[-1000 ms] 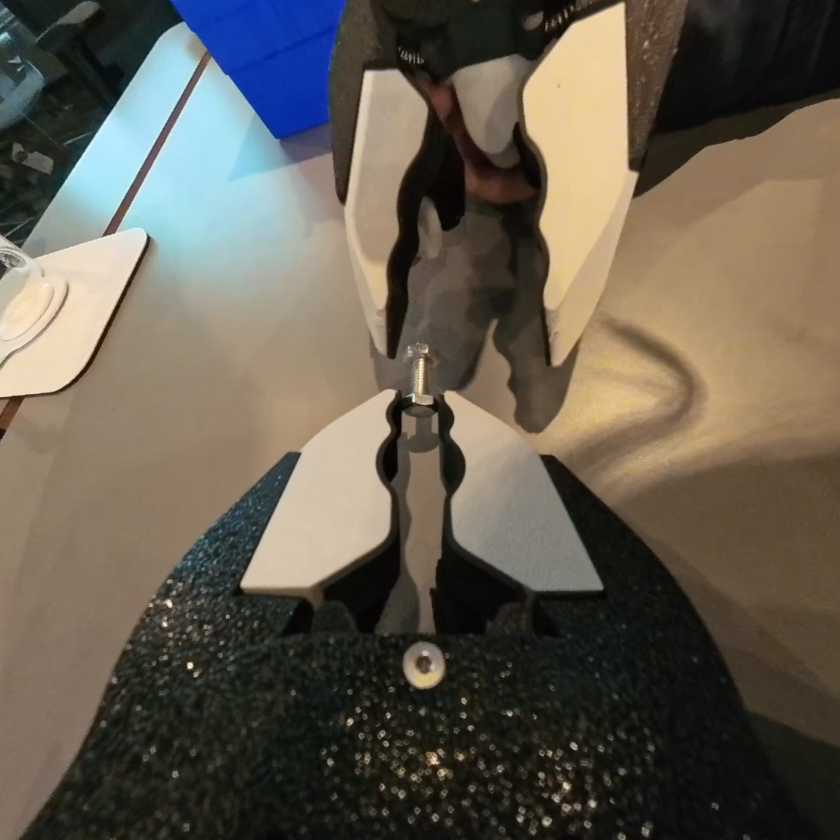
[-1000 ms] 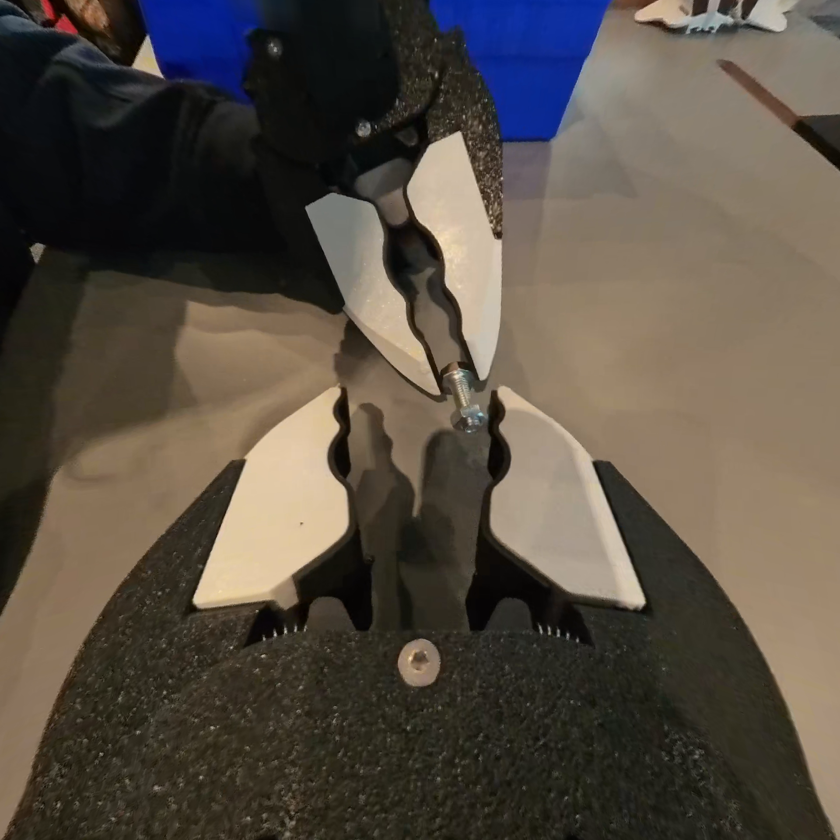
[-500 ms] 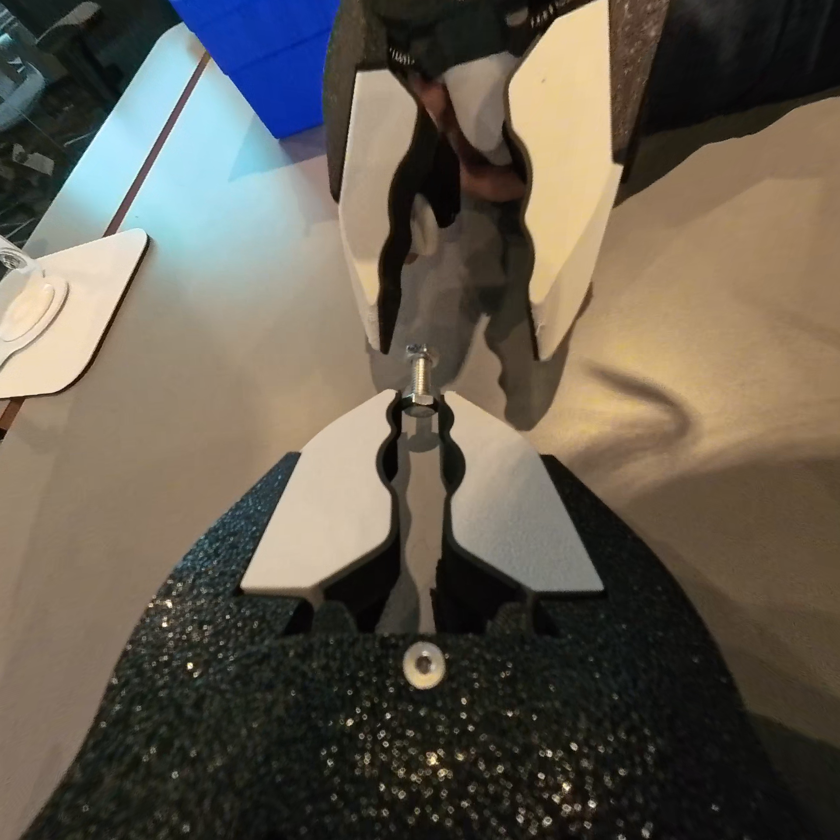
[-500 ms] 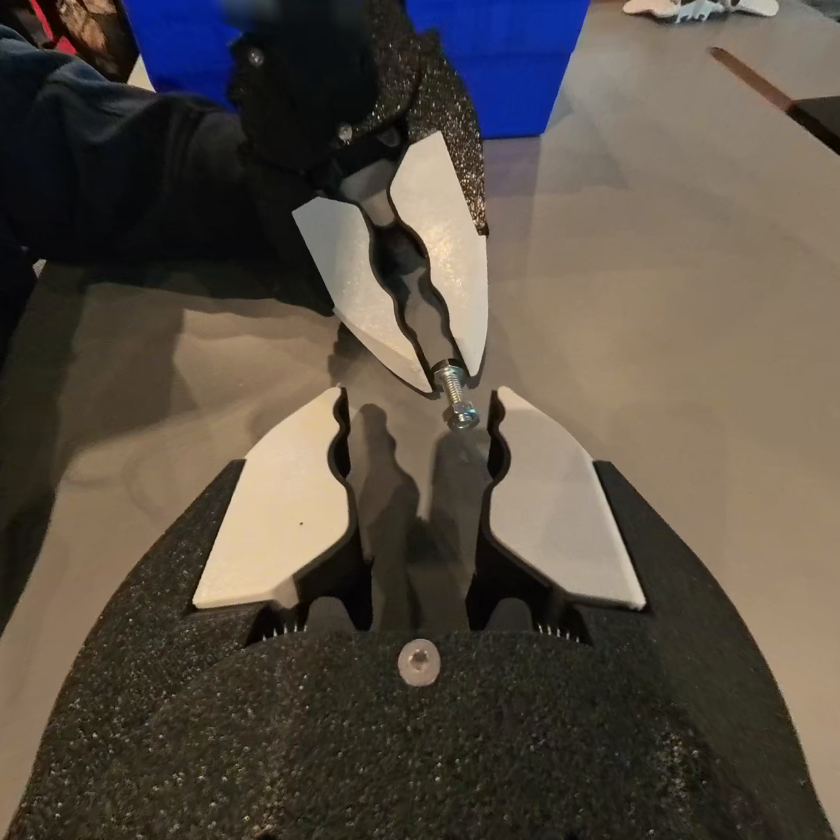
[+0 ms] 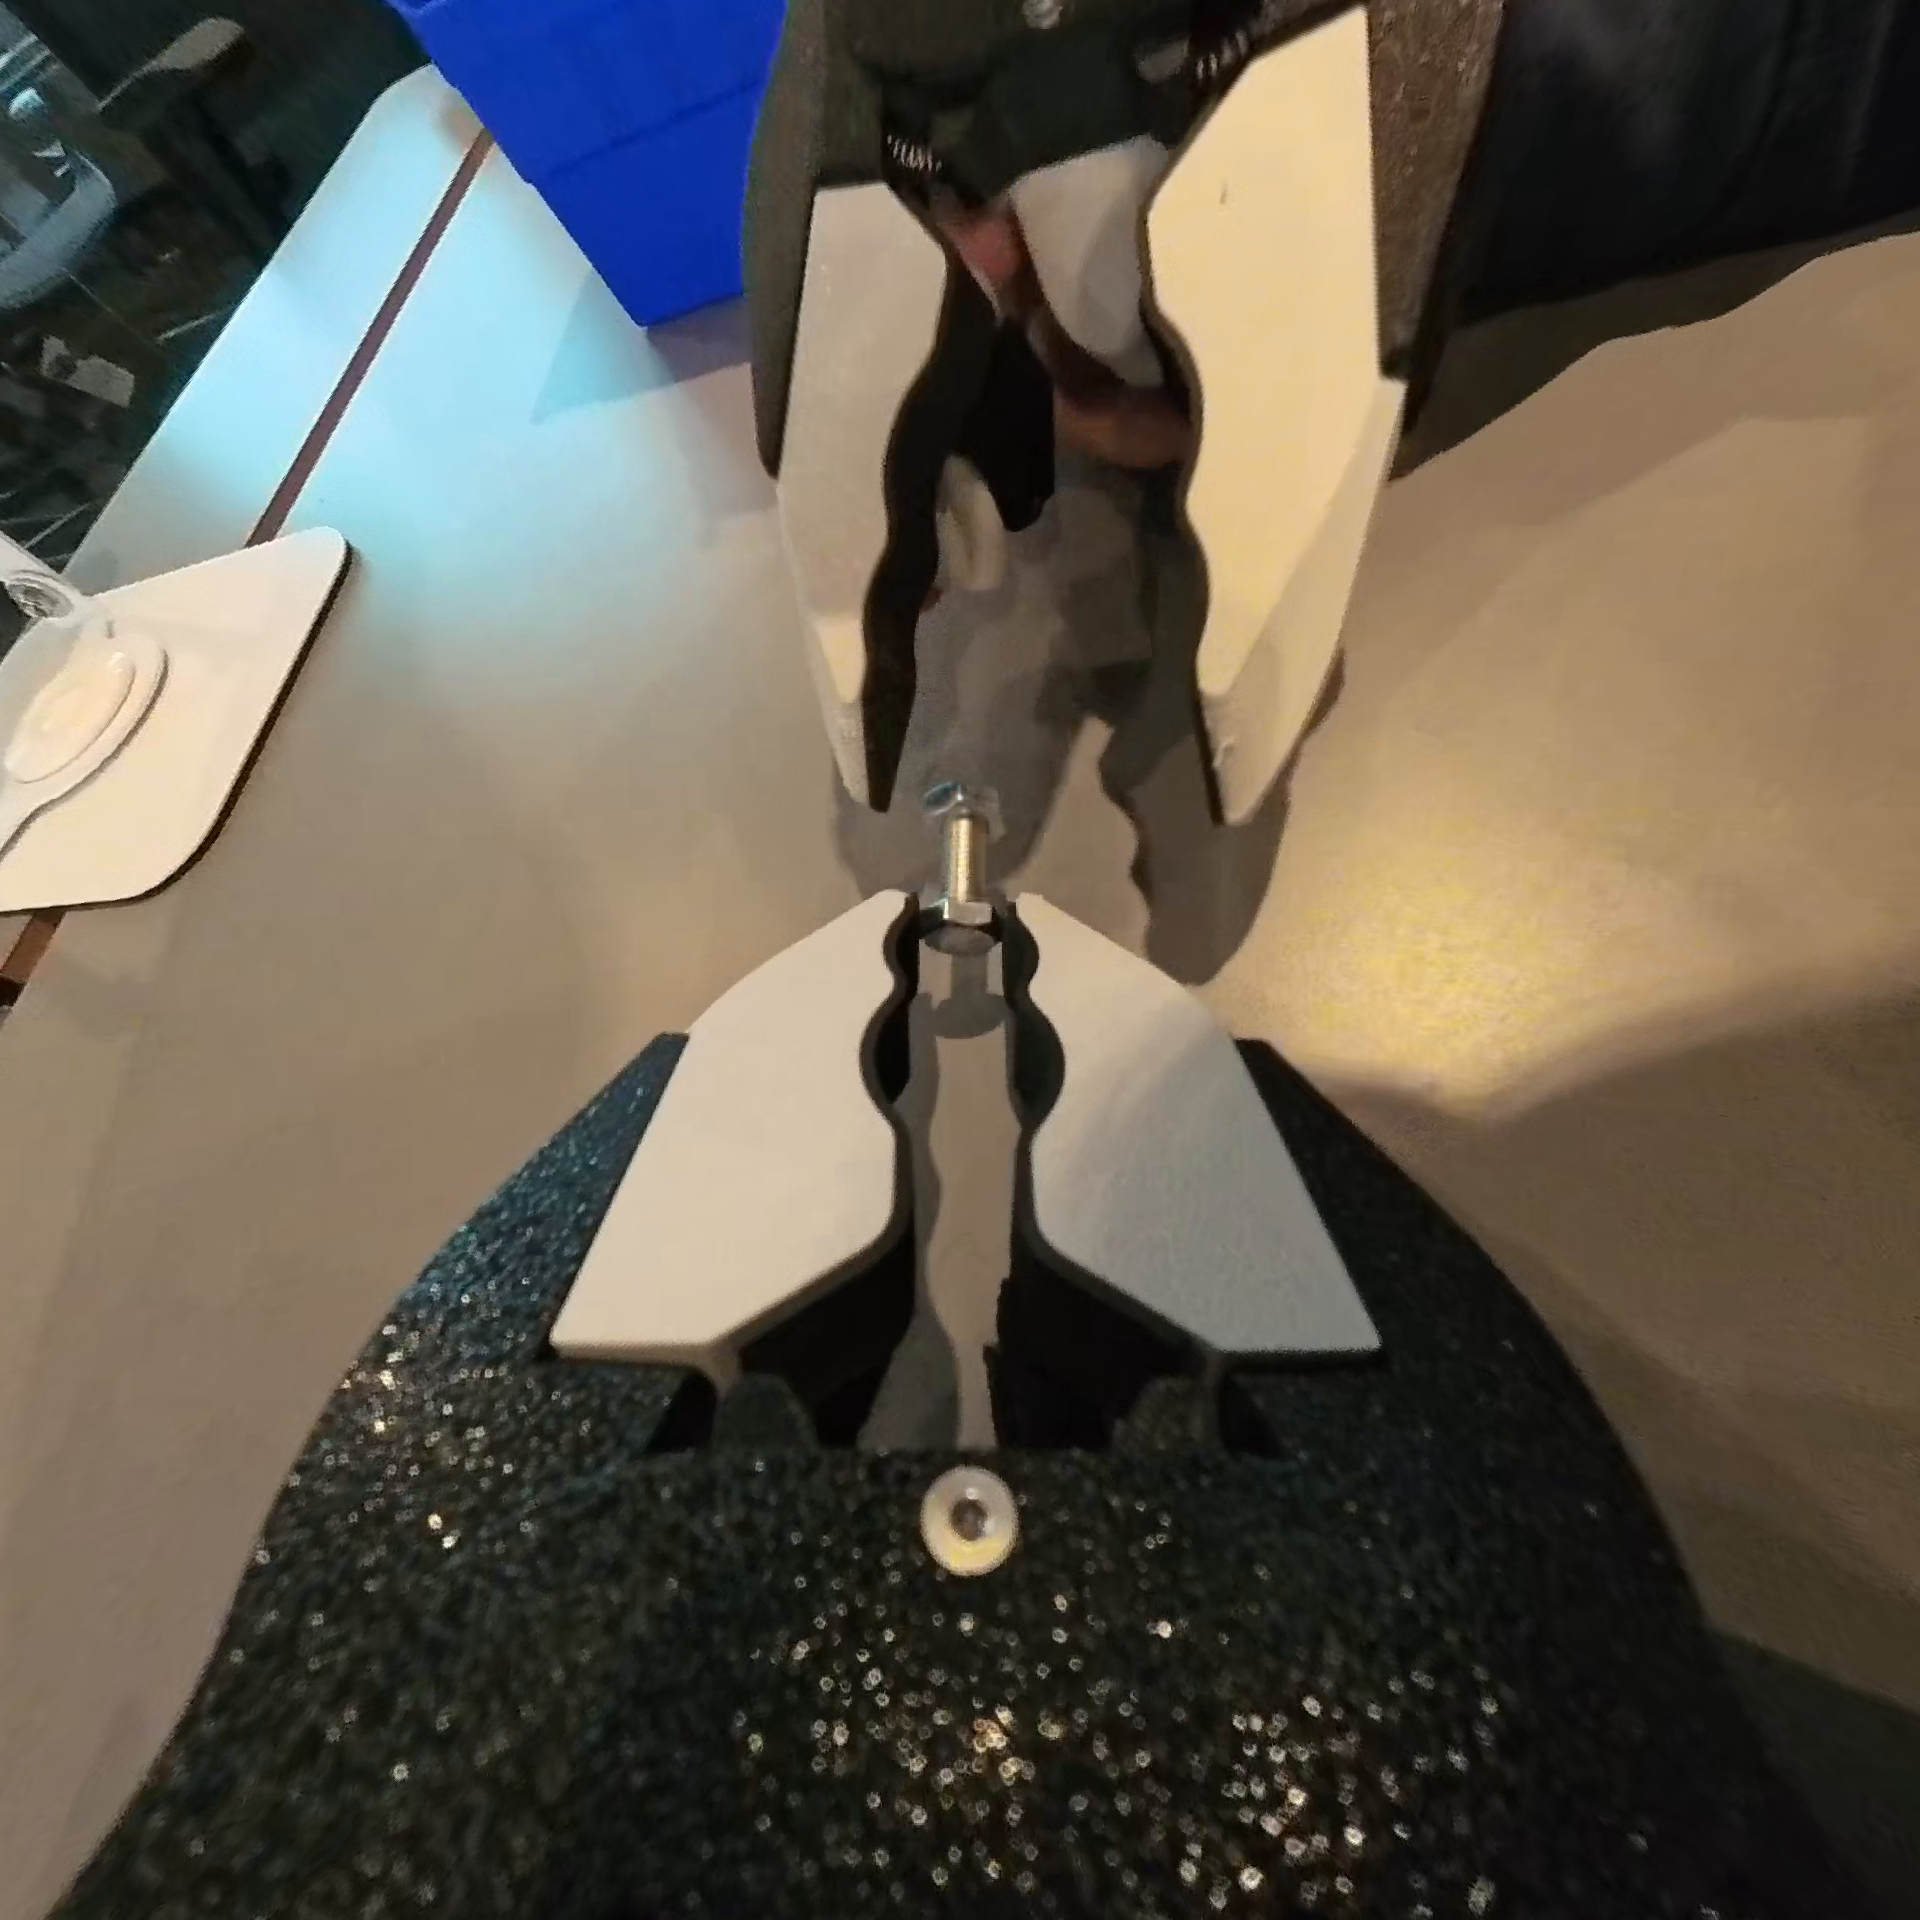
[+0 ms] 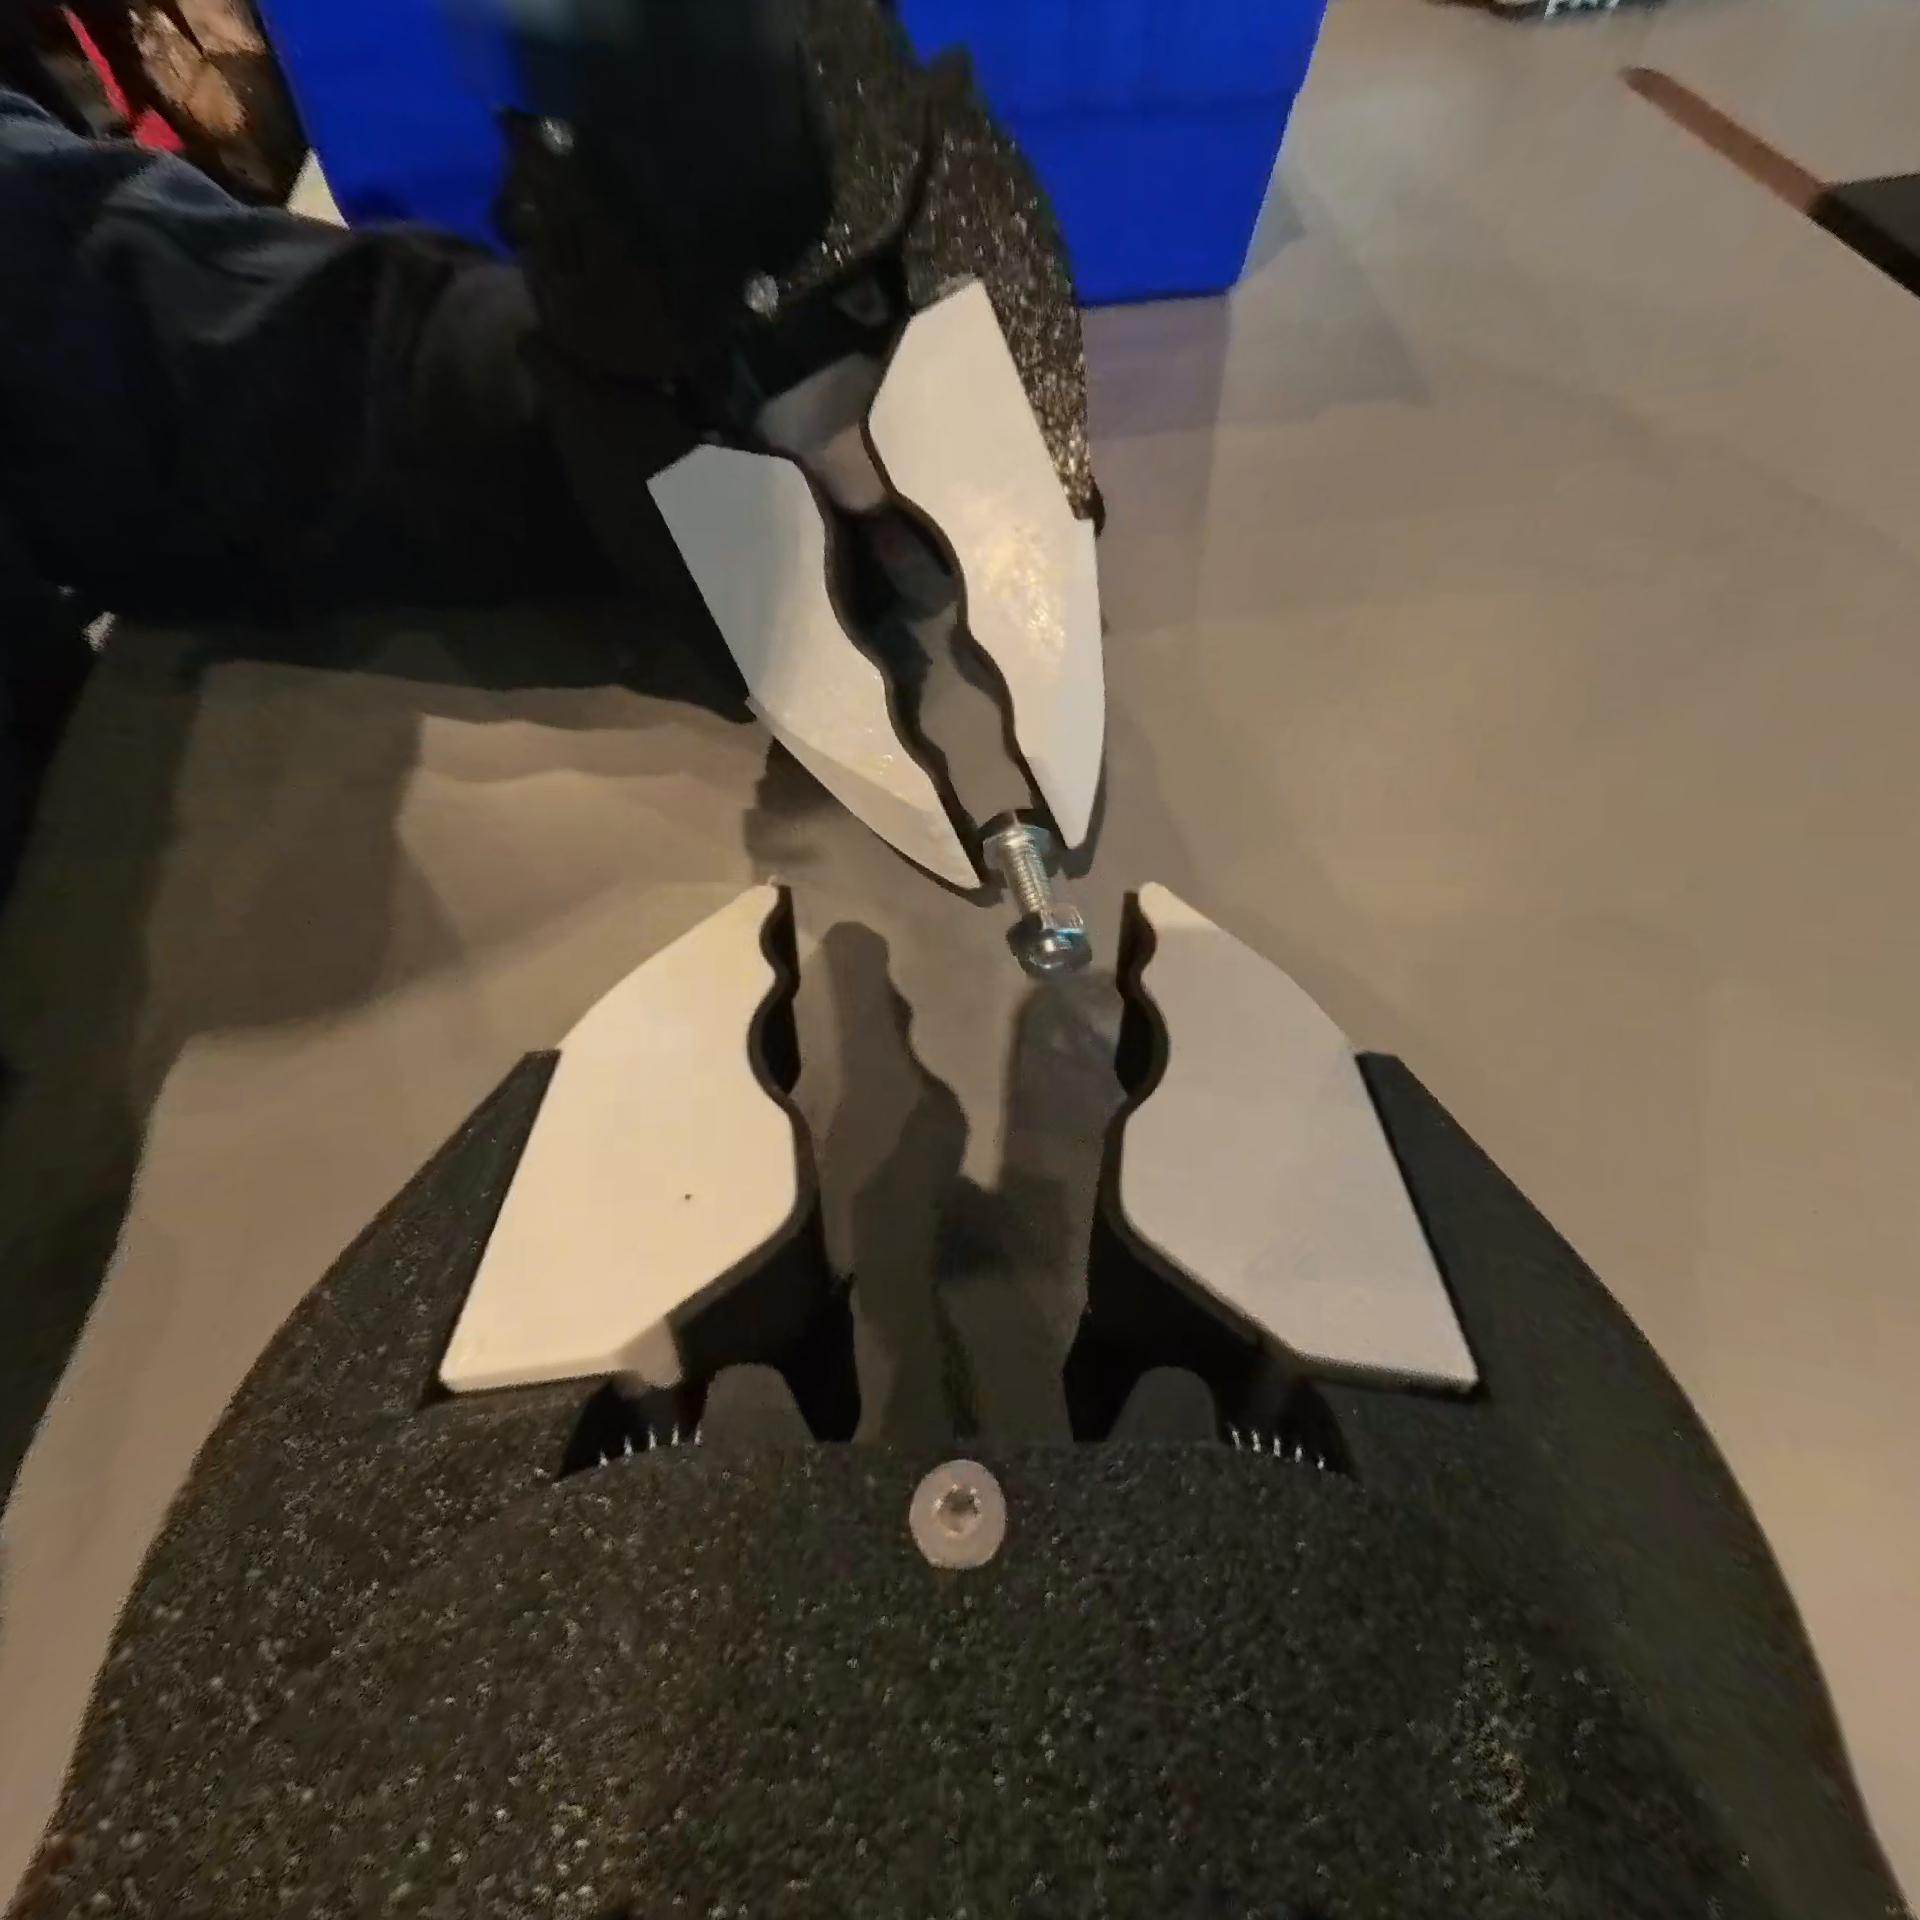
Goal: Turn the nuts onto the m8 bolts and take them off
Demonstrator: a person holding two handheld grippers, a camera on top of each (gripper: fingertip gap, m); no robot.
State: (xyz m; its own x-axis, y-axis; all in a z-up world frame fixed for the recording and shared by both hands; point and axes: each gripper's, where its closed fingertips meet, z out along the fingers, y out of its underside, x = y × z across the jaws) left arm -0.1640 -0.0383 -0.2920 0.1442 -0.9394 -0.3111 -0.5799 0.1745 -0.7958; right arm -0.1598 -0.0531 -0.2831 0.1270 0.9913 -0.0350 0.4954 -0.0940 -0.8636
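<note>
Left gripper (image 5: pixel 958 914): narrow, pads clamped on head of bolt (image 5: pixel 961 871), raised over mid-desk (image 5: pixel 416 935), shank forward.
Nut (image 6: pixel 1049 943): at shank tip, apparently few threads on; may drop, roll.
Right gripper (image 6: pixel 956 914): wide, empty, nut between pads untouched; skewed closing may cross-thread.
Room: blue bin (image 6: pixel 1143 156) at far edge; right side open

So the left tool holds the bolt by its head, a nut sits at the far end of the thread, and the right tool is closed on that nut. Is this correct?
Not quite. The right tool is open, and its fingers do not touch the nut, as the right wrist view shows. The rest is right: the left tool holds the bolt by its head, with the nut at the far end of the thread.
</note>
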